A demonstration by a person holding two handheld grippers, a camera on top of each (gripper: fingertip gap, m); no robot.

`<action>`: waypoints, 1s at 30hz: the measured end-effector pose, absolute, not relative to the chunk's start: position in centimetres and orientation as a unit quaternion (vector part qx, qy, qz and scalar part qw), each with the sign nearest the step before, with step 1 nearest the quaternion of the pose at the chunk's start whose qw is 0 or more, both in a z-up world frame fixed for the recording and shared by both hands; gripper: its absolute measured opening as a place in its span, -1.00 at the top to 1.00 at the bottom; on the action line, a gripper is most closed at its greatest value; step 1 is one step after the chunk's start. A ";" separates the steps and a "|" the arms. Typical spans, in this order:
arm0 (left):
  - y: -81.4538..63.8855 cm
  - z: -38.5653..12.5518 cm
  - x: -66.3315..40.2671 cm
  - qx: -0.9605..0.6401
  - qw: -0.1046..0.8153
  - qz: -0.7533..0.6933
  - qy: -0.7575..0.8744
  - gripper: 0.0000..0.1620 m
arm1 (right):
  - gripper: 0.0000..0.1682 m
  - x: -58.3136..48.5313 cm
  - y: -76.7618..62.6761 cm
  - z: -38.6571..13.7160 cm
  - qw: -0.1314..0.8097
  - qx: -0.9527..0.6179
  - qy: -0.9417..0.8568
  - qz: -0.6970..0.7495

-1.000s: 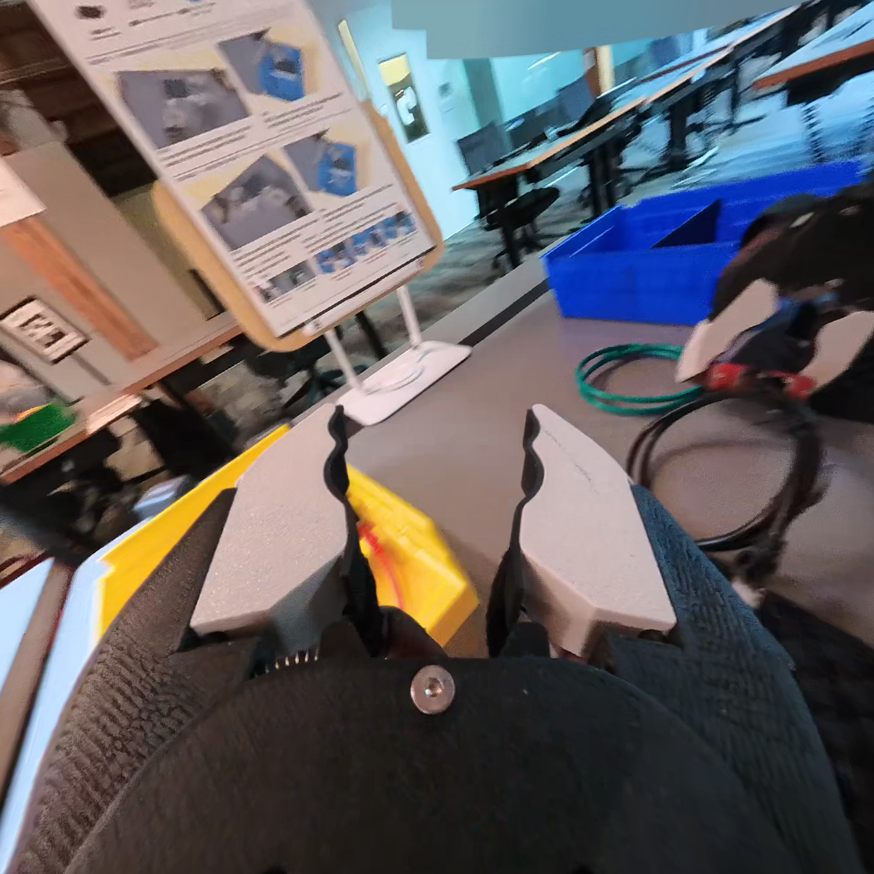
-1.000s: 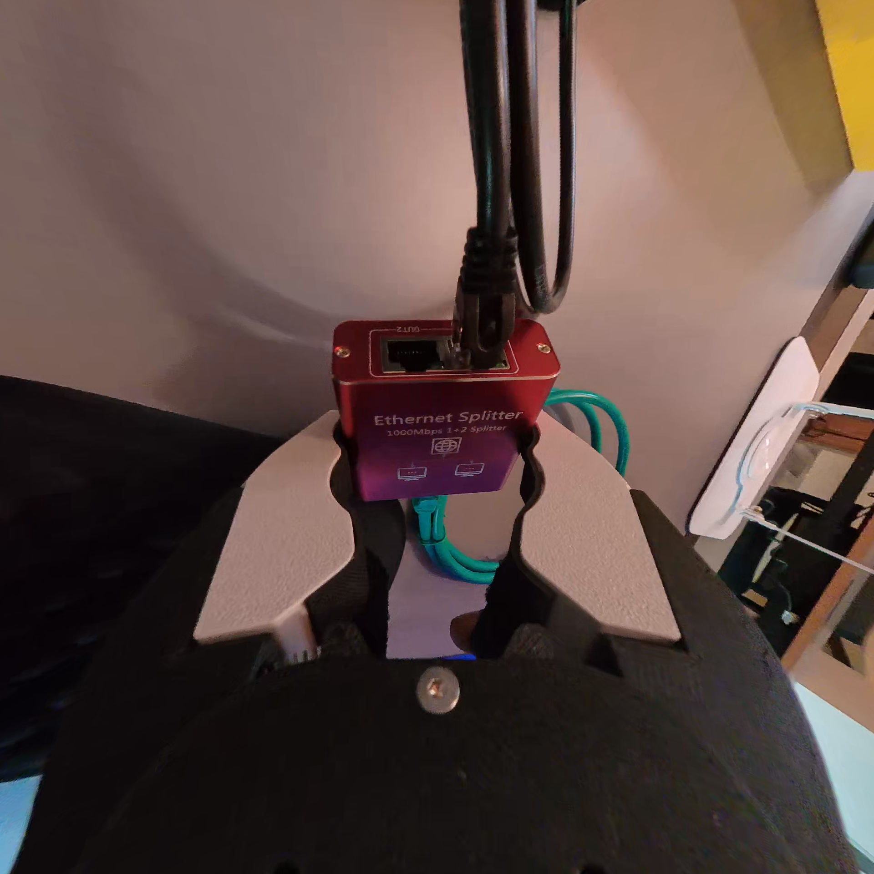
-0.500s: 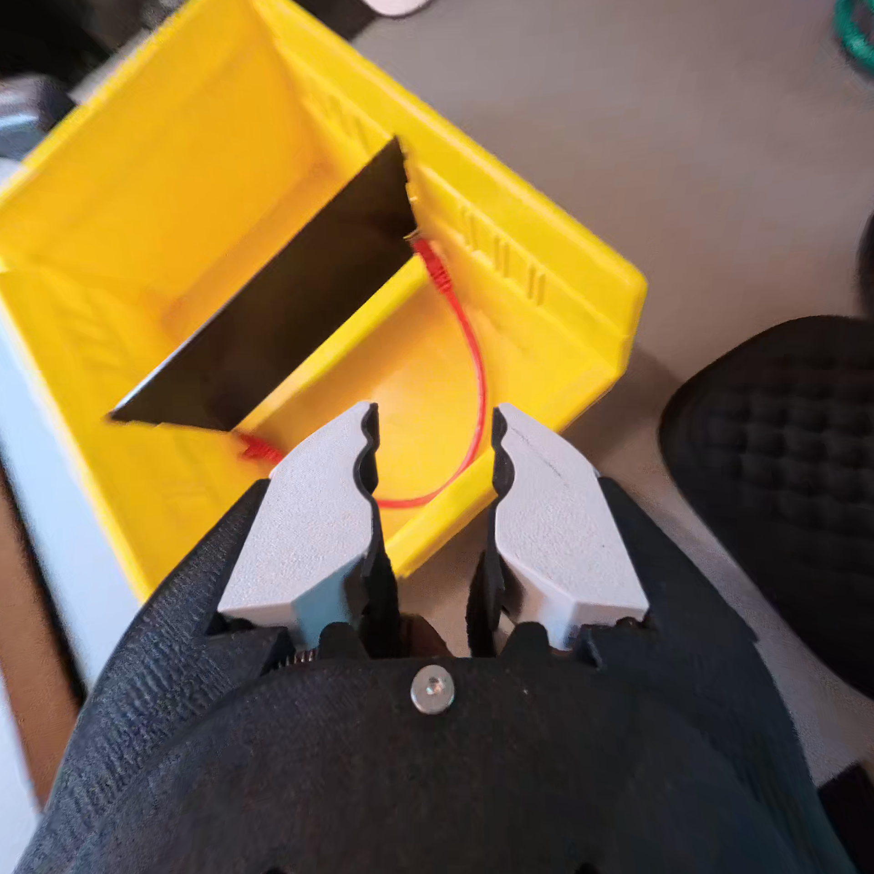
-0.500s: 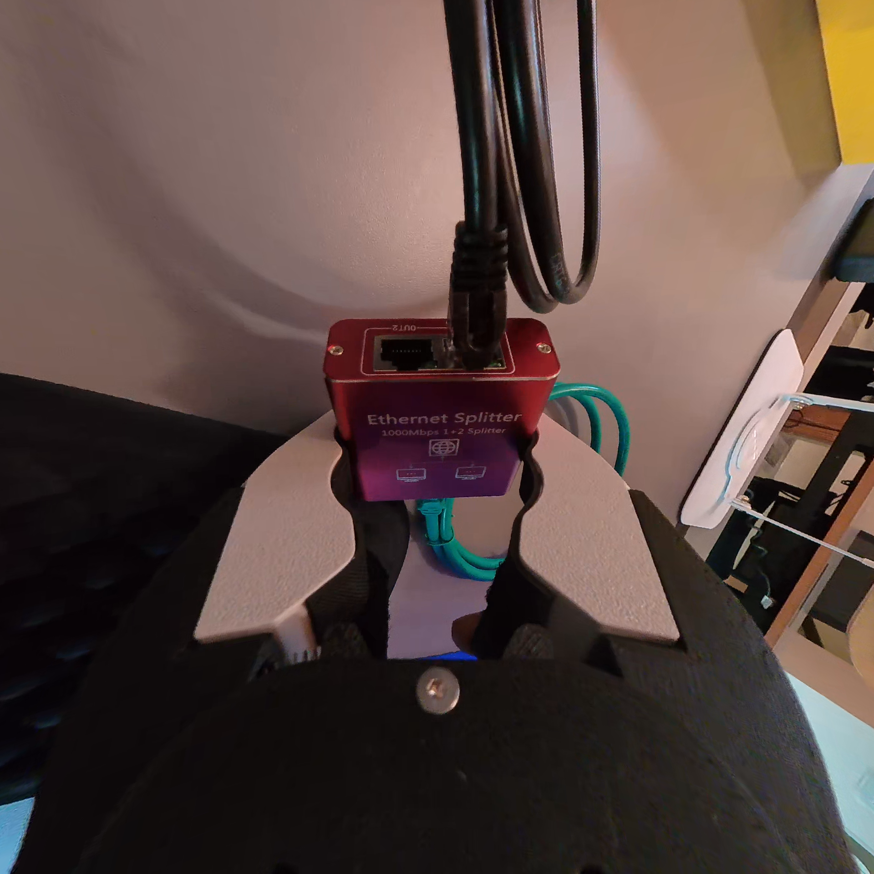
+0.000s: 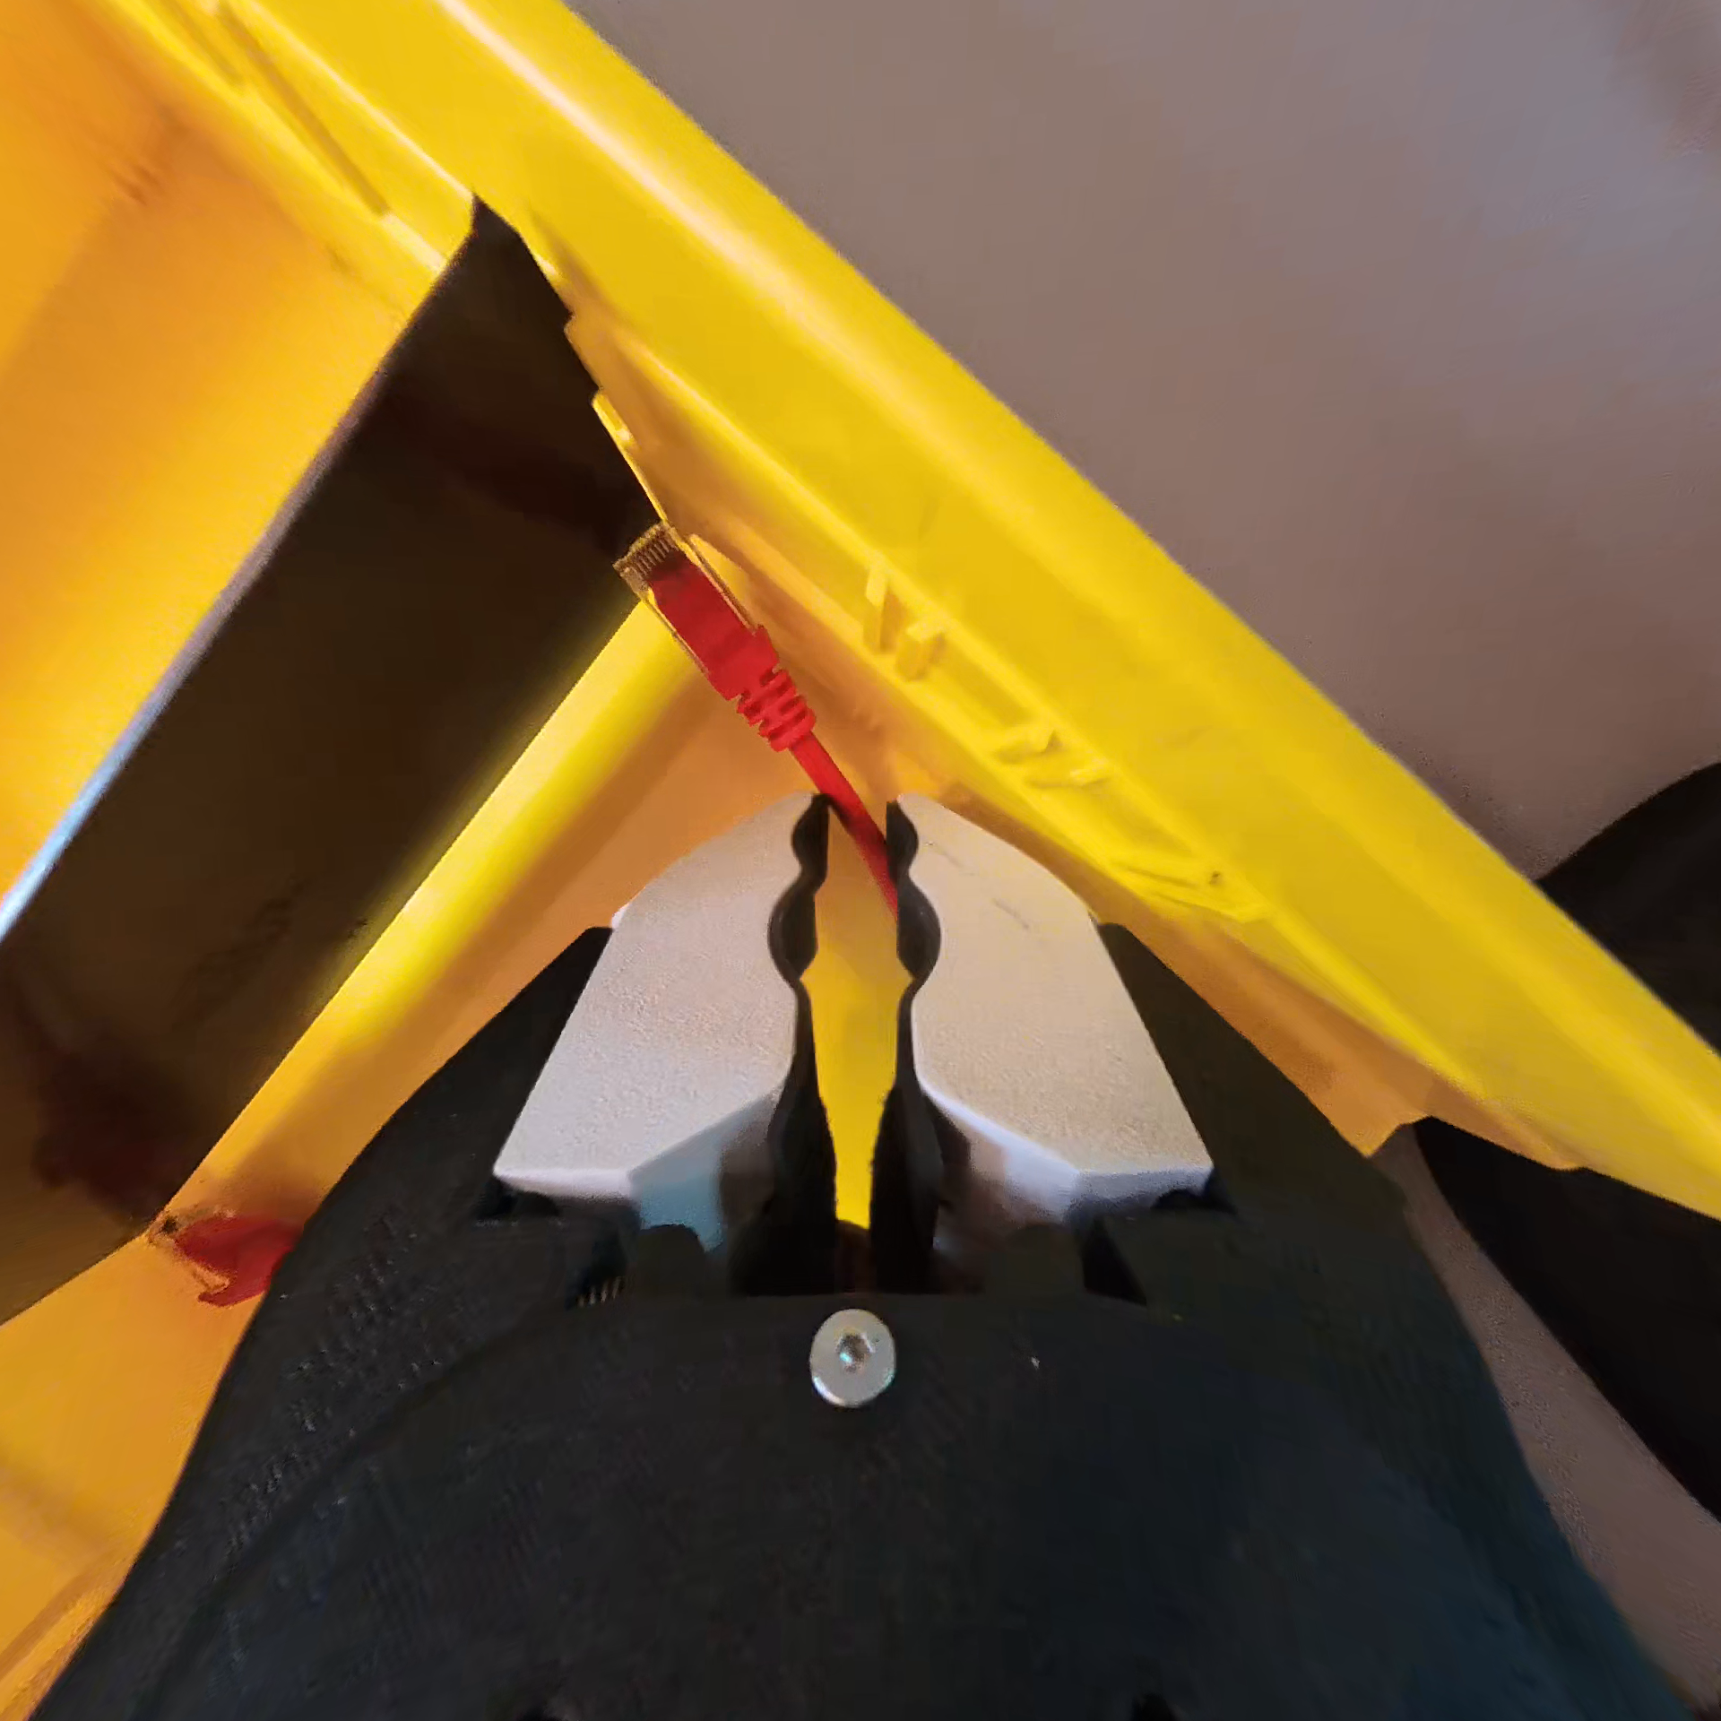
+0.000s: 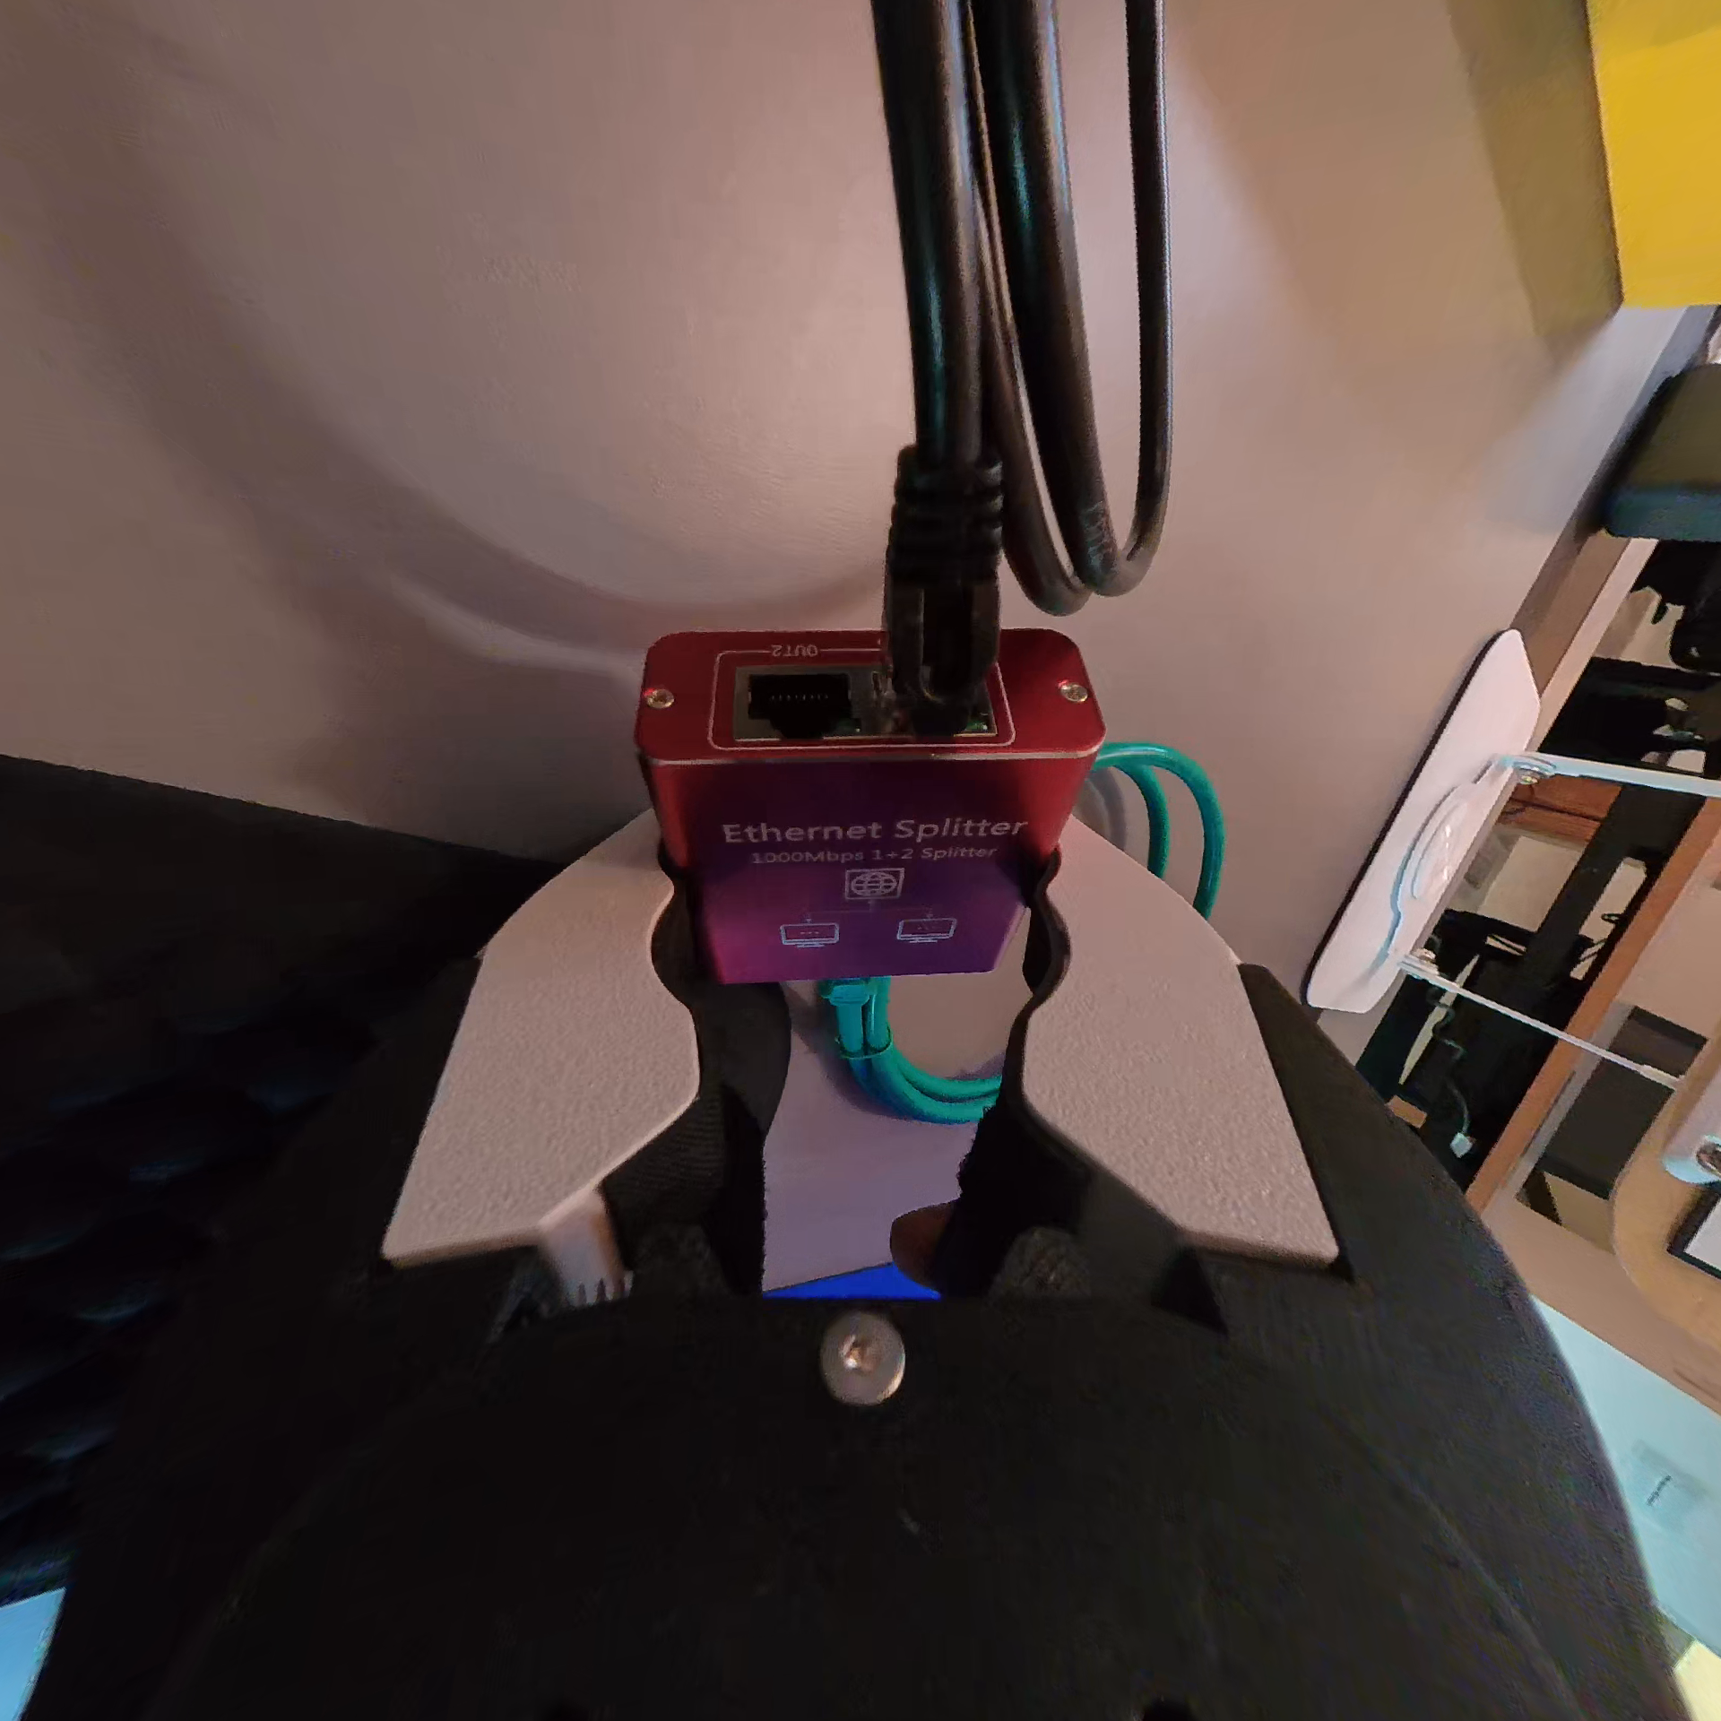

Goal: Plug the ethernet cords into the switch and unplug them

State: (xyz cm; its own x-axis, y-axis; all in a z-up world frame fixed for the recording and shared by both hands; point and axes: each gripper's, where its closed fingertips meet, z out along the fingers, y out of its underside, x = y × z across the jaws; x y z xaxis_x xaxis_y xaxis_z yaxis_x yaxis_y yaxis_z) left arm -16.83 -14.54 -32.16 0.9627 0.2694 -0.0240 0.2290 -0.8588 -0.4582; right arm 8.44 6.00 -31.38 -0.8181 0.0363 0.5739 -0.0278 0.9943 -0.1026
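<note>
Red cord plug [image 5: 717, 633] pointing up-left

An office-like lab or workroom is suggested. A plain grey surface [image 6: 466, 326] is seen, carrying a yellow plastic parts bin [image 5: 978, 521] split by a black divider [image 5: 326, 708]. At the surface's edge a white base plate [image 6: 1425, 829] of a clear acrylic stand is visible, and beyond it dark desk legs [image 6: 1583, 894] and wood-edged furniture are made out.
</note>
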 end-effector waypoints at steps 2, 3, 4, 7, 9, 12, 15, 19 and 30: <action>-14.6 -31.8 -16.9 -0.960 0.243 0.057 -0.127 0.87 | 0.16 8.4 6.2 -31.3 0.308 -0.004 -0.950 0.051; -14.6 -31.4 -16.9 -0.957 0.253 0.063 -0.126 0.87 | 0.16 8.3 6.2 -31.3 0.310 -0.005 -0.949 0.051; -14.7 -30.9 -16.9 -0.953 0.266 0.065 -0.126 0.88 | 0.16 8.3 6.2 -31.3 0.311 -0.007 -0.949 0.052; -14.8 -28.9 -16.7 -0.938 0.312 0.082 -0.127 0.89 | 0.11 8.5 6.2 -31.2 0.306 -0.016 -0.950 0.065; -15.0 -27.3 -16.6 -0.927 0.340 0.097 -0.128 0.89 | 0.03 8.7 6.2 -30.9 0.300 -0.031 -0.950 0.076; -15.3 -25.4 -16.1 -0.910 0.378 0.111 -0.126 0.90 | -0.04 8.9 6.4 -30.3 0.297 -0.052 -0.949 0.089; -15.6 -24.4 -15.6 -0.903 0.393 0.123 -0.120 0.90 | -0.05 9.4 6.4 -29.9 0.294 -0.058 -0.949 0.102; -15.9 -23.3 -14.9 -0.897 0.404 0.144 -0.105 0.90 | -0.12 10.4 6.4 -29.1 0.273 -0.088 -0.950 0.126; -15.8 -15.9 -8.8 -0.871 0.385 0.297 0.066 0.93 | 0.28 10.5 1.1 -15.7 0.351 -0.086 -0.812 0.458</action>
State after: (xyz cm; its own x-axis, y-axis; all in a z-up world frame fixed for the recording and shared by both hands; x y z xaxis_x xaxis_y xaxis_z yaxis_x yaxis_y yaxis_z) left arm -8.78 -15.82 -15.90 0.8146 0.1138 -0.5688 -0.3444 -0.6941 -0.6321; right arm 10.48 1.08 -15.71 -0.7386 0.4610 0.4918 -0.1821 0.5660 -0.8040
